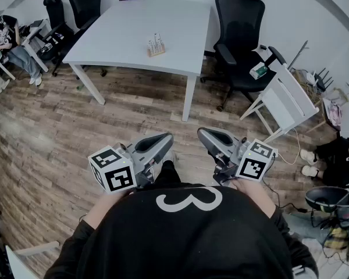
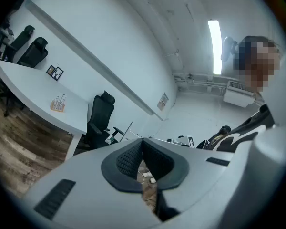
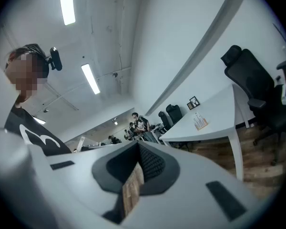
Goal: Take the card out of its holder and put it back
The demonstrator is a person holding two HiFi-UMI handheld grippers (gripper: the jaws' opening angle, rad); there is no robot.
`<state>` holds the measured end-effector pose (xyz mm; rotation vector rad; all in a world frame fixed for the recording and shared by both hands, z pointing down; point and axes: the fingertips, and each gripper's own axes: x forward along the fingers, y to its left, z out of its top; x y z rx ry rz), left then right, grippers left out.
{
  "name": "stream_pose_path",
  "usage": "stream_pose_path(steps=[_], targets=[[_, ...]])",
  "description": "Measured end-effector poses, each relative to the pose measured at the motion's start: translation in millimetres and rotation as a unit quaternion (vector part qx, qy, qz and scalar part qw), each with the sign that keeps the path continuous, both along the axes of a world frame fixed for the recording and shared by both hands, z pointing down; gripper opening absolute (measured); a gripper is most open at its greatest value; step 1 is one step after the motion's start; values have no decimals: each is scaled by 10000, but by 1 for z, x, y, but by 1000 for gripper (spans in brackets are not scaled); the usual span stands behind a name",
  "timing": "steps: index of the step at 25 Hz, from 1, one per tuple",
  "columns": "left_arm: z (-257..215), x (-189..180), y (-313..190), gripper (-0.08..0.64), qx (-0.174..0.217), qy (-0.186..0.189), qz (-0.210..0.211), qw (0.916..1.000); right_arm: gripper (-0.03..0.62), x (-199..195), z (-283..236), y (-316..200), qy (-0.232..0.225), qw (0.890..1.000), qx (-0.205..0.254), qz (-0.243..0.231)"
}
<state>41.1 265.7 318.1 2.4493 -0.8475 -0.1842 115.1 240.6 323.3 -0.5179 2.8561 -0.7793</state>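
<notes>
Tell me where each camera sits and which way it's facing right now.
Head view: on the person's head, aimed steeply down; black shirt, left gripper and right gripper show.
Left gripper view: on that gripper, looking along its shut jaws toward the white table; shirt at right.
Right gripper view: likewise along shut jaws toward the table; shirt at left.
Shared: all three show the table's card holder.

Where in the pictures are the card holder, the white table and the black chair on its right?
card holder (image 1: 156,46), head view, its middle, where cards meet the wooden base.
white table (image 1: 128,34), head view, bare part of its top.
black chair (image 1: 239,19), head view, its backrest.
</notes>
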Motion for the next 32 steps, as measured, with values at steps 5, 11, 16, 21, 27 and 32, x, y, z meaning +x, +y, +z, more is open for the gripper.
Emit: stream_pose_path(steps=[5,11,16,21,27,32], targets=[[6,-1,-9,14,92,-21,25,10000,8,2,6,-11,-72,10000,6,39],[13,-6,-39,14,146,-53,-7,9999,8,-4,17,-37,-87,9999,-94,69],[18,-14,-72,14,67,213,73,9997,9,-9,19,-72,-229,9993,-278,135],[20,-37,-122,15,18,335,15,9994,9,-31,22,-117,-163,9993,-317,95],[23,-67,-193,15,-82,320,31,9994,9,-60,22,-178,3,9990,-447,89],[30,-90,-259,15,-302,332,-84,9990,9,-79,24,-236,63,9982,-576,151]])
